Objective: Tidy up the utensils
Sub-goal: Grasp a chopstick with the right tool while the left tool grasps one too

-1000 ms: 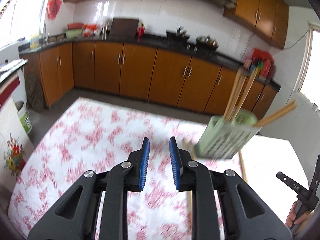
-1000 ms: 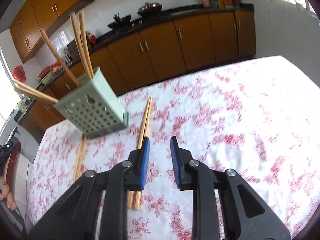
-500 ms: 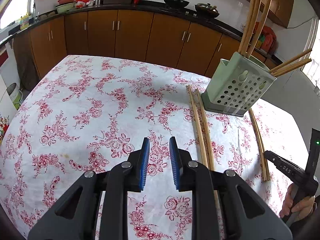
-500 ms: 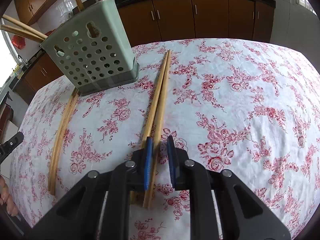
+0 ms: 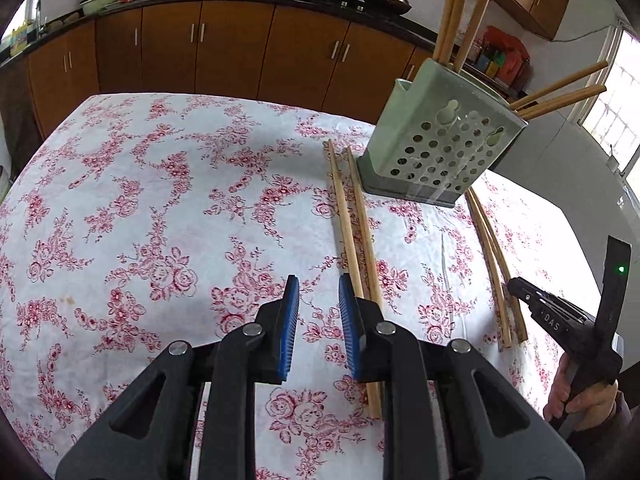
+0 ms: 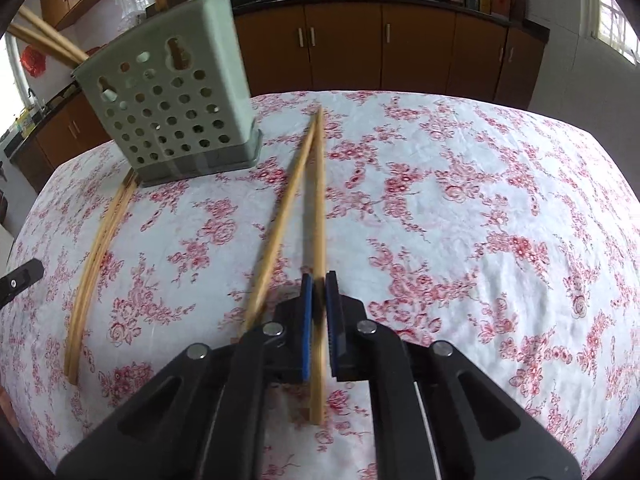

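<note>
Kitchen table under a floral tablecloth [image 6: 460, 200]; green perforated utensil holder [image 6: 168, 112] standing on it. Right gripper [image 6: 319, 292]: jaws have just been closing and are clamped on one chopstick [image 6: 318, 208], its mate [image 6: 280, 232] lying just left. Left gripper [image 5: 319, 292]: jaws slightly apart, nothing between them, beside another chopstick pair [image 5: 352, 224].

A table with a flowery cloth [image 5: 168, 200] holds a green holder [image 5: 436, 144] and loose chopsticks [image 5: 352, 232].
</note>
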Action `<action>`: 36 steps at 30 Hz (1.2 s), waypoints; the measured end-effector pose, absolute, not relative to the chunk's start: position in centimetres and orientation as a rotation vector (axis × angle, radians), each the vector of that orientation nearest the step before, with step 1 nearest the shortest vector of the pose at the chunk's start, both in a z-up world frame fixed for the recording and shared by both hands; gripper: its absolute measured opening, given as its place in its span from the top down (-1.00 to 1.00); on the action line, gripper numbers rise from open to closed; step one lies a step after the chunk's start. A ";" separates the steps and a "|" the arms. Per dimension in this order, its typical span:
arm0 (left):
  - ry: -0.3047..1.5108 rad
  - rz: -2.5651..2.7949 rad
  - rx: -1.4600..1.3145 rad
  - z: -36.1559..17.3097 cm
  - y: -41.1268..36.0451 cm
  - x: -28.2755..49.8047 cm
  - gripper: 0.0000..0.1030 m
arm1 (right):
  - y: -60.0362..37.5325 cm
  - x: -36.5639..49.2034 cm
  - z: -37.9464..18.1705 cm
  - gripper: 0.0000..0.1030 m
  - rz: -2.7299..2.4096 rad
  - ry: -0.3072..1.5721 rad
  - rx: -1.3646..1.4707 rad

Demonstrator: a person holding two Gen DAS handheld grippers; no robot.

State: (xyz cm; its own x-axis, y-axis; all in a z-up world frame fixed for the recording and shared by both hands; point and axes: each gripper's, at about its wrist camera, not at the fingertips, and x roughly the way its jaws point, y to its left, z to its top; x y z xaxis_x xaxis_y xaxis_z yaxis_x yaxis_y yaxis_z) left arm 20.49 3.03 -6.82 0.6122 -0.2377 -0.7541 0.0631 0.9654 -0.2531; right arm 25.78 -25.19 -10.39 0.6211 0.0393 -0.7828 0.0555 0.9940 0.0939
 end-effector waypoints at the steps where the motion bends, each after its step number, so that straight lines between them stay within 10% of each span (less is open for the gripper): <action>1: 0.902 -0.185 -0.209 -7.0 2.7 20.5 0.58 | -26.0 25.8 -10.4 0.85 -0.034 0.899 0.127; 36: 0.911 -0.012 -0.086 -9.2 6.2 23.0 0.85 | -28.4 24.8 -10.8 0.84 -0.096 0.858 0.141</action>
State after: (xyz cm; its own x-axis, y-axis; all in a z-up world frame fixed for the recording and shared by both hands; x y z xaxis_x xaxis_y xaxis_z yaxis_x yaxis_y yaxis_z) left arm 22.99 6.18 -9.23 0.6131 -0.0465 -0.7886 -0.0266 0.9965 -0.0795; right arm 24.83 -28.35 -10.79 0.6507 -0.0275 -0.7588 0.1409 0.9864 0.0850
